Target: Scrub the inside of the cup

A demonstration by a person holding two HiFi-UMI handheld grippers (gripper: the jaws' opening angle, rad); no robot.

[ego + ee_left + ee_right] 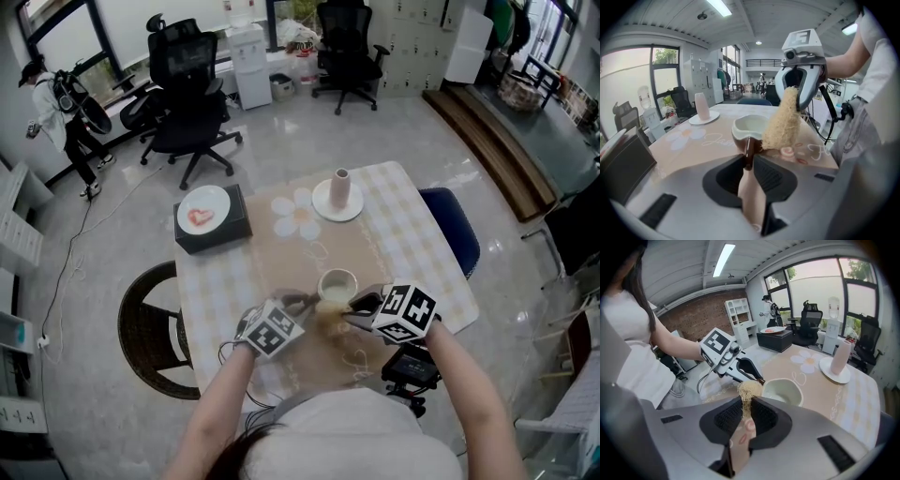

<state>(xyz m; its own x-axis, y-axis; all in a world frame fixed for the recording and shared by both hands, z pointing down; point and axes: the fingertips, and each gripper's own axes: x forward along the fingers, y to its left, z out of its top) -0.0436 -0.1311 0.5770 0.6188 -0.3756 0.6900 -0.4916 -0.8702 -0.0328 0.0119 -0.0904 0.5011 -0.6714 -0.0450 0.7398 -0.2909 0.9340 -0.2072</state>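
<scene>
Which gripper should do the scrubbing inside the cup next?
Right. The right gripper is shut on the tan fibrous scrubber, beside the rim of the white-lined brown cup; the left gripper is clamped on the cup's handle, steadying it.

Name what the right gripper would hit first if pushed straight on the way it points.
Probably the cup: the scrubber clamped in the right gripper sits at its rim, beside the handle the left gripper holds. Depth is unclear; it might graze that gripper's tip.
</scene>
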